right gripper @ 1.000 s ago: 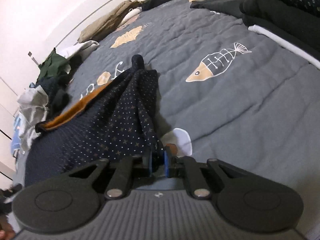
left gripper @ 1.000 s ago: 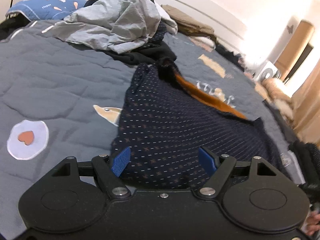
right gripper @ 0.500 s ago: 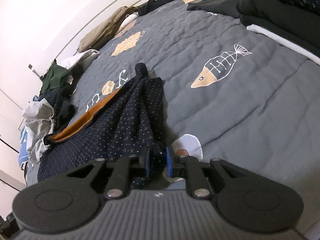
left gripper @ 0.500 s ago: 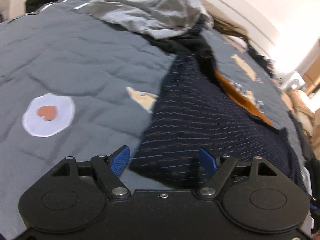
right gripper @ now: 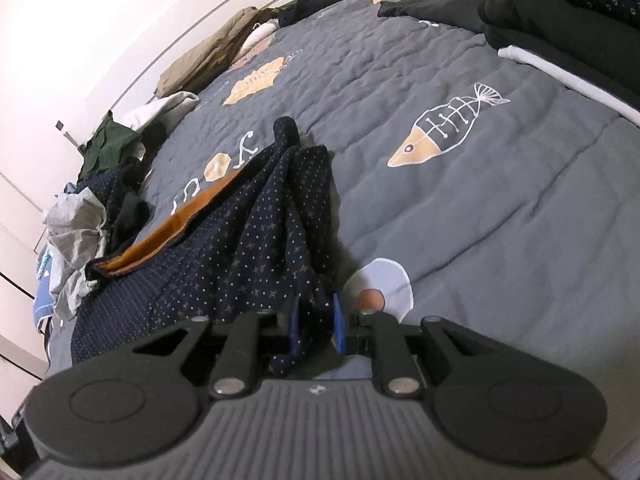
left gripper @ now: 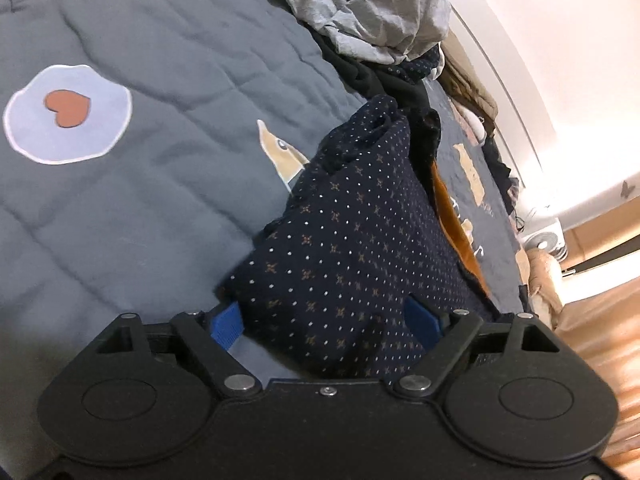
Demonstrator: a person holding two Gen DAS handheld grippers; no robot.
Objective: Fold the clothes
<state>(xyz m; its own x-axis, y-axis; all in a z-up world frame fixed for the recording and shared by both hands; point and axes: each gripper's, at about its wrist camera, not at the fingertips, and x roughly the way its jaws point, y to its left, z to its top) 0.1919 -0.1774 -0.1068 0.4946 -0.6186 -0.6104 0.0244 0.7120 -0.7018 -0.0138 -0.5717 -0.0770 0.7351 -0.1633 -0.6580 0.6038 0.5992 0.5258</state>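
A navy dotted garment (left gripper: 352,240) with an orange lining (left gripper: 452,216) lies bunched on the grey quilt (left gripper: 140,140). My left gripper (left gripper: 324,318) hovers low over its near edge. Its jaws stand wide and are still opening, with the fabric between the blue pads (left gripper: 228,322) and no squeeze visible. In the right wrist view the same garment (right gripper: 248,240) runs in pleats up to my right gripper (right gripper: 316,324). That gripper's narrow jaws pinch a gathered corner of the cloth just above the quilt (right gripper: 500,180).
A heap of loose clothes topped by a grey shirt (left gripper: 372,12) lies beyond the garment, also seen at the left in the right view (right gripper: 76,216). Folded dark clothes (right gripper: 560,20) are stacked at the far right. A white wall runs along the bed's far side.
The left gripper has rolled and sunk closer to the garment's edge. The right gripper stayed put, and its pads now stand slightly further apart on the fabric.
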